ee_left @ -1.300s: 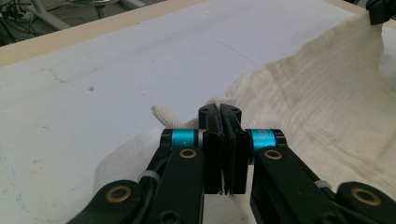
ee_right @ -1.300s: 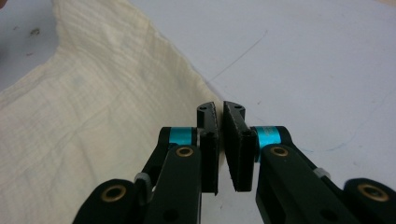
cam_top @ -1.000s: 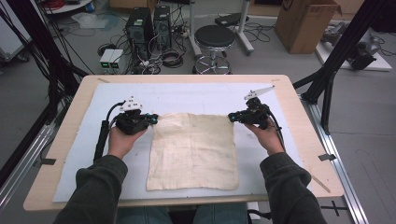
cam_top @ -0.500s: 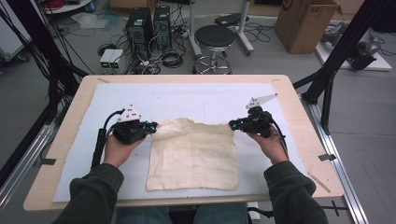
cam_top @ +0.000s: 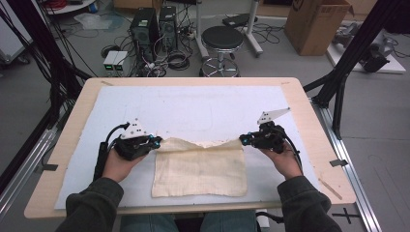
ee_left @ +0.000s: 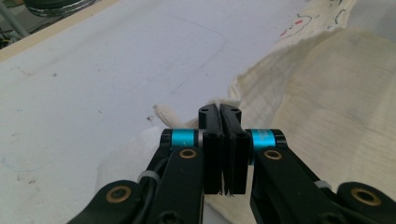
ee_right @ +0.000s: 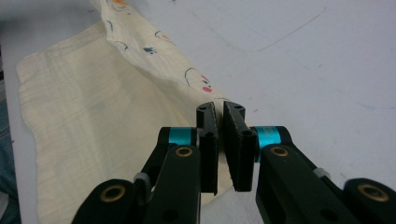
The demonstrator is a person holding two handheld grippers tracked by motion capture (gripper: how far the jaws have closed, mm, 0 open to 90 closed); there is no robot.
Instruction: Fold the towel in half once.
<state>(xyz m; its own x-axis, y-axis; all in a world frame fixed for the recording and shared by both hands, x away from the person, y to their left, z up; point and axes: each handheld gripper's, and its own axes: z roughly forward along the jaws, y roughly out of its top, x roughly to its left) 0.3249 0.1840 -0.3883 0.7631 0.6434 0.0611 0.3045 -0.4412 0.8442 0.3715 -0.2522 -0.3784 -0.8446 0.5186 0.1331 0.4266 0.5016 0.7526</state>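
Cloth: I see a cream woven cloth [cam_top: 199, 166] on the white mat [cam_top: 208, 108], near the tabletop's near edge and about midway between its left and right edges. Its near part lies flat. Its far edge is raised at both corners and sags in the middle.
Cloth print: in the right gripper view the turned-up underside [ee_right: 154, 51] shows small coloured drawings, red, blue and black.
Left gripper: my left gripper [cam_top: 153, 142] has its jaws pressed together on the cloth's far left corner; in the left gripper view a bit of fabric [ee_left: 164, 113] pokes out just beyond the tips.
Right gripper: my right gripper [cam_top: 244, 140] pinches the far right corner; in the right gripper view its jaws stand nearly together with the cloth edge between them.
Hands: my left hand [cam_top: 118, 164] and right hand [cam_top: 285, 159] rest over the mat on either side of the cloth.
Table: a wooden tabletop [cam_top: 309, 111] carries the mat.
Beyond: a black stool [cam_top: 221, 38], computer towers [cam_top: 154, 24] and a cardboard box [cam_top: 316, 21] stand on the floor past the far edge.
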